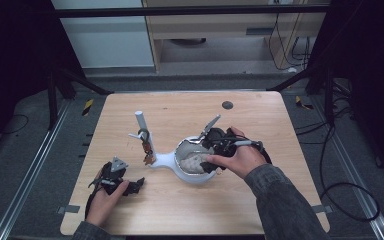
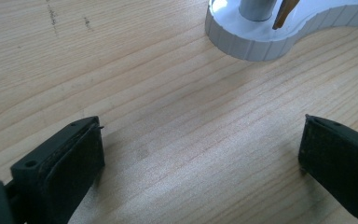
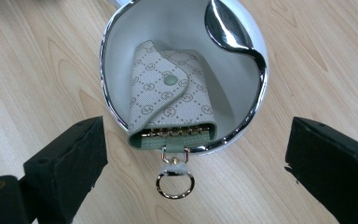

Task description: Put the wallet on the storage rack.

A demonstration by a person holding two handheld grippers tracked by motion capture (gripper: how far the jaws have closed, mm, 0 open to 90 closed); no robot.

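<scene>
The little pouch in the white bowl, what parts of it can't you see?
- Key pouch: its underside rests against the bowl, right gripper view.
- The keys inside: covered by the snapped flap; just the hook row and ring show.
- High view: the right gripper and the hand cover much of the pouch; its pattern is too small.

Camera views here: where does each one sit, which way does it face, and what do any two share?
High view: above the person's side, looking forward and down on the table; both forearms, left gripper, right gripper.
Left gripper view: on that gripper, facing bare wood and the white stand; open jaws.
Right gripper view: looking down at the key pouch in the white bowl; open jaws.
Shared: high and right gripper views both show pouch and bowl.
</scene>
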